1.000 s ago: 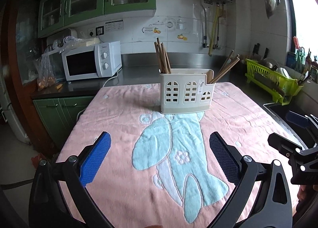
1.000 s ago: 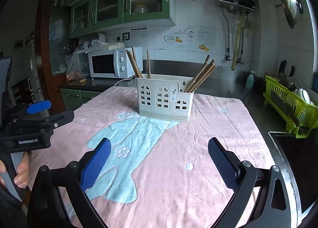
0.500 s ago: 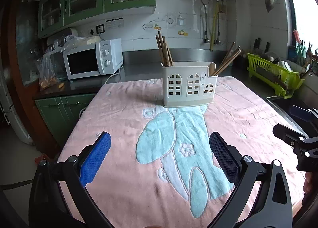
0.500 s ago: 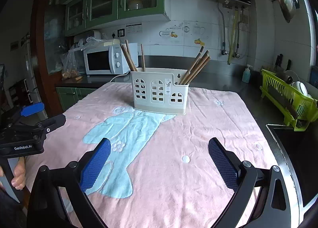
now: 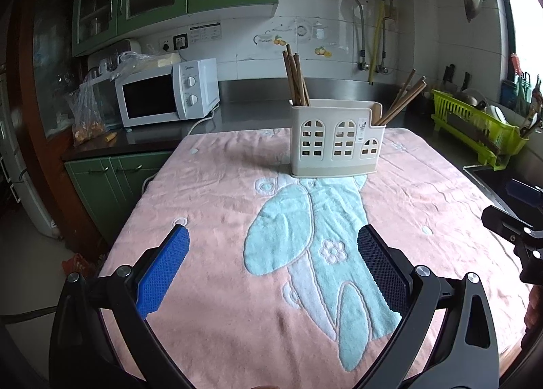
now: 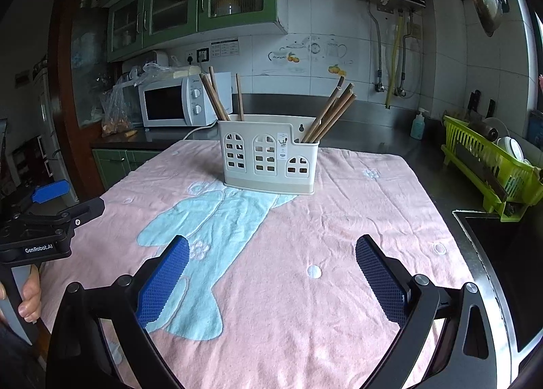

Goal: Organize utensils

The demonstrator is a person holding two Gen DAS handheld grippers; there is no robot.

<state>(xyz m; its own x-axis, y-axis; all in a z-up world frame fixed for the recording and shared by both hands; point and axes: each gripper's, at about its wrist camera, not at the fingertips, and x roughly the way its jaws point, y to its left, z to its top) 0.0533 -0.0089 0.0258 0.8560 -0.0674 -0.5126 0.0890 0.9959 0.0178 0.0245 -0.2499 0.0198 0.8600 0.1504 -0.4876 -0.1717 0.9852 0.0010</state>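
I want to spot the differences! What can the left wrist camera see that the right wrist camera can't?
Only the left wrist view shows the left gripper from behind, open, and the window's bright edge.

Only the right wrist view shows the right gripper from behind, open, a soap bottle, and a hand on the other gripper's handle.

Both show the holder with chopsticks, the pink towel, the microwave and the green rack.
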